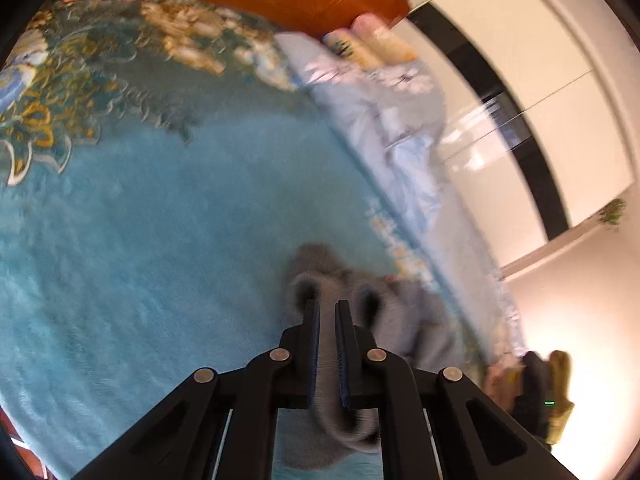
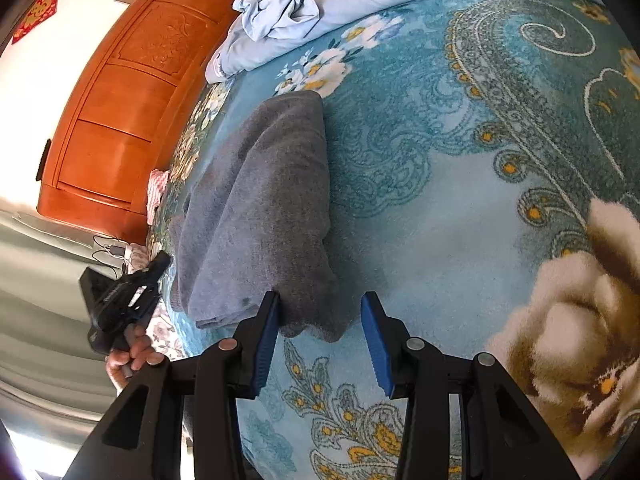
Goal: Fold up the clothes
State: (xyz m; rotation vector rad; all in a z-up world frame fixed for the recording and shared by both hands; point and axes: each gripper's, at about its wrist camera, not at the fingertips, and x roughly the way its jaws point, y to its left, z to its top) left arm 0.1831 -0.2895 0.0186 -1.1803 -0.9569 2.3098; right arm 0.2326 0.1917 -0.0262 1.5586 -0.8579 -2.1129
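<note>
A fold of the grey garment [image 1: 352, 420] is clamped between the nearly closed pads of the left gripper [image 1: 327, 308], while the right gripper [image 2: 320, 308] is held wide open with nothing in it, just above the near corner of that garment [image 2: 260, 216]. The garment is laid folded lengthwise on the blue flowered blanket [image 2: 440, 208]. Farther away, a crumpled light blue cloth [image 2: 280, 12] is seen beside the wooden headboard [image 2: 120, 108]
</note>
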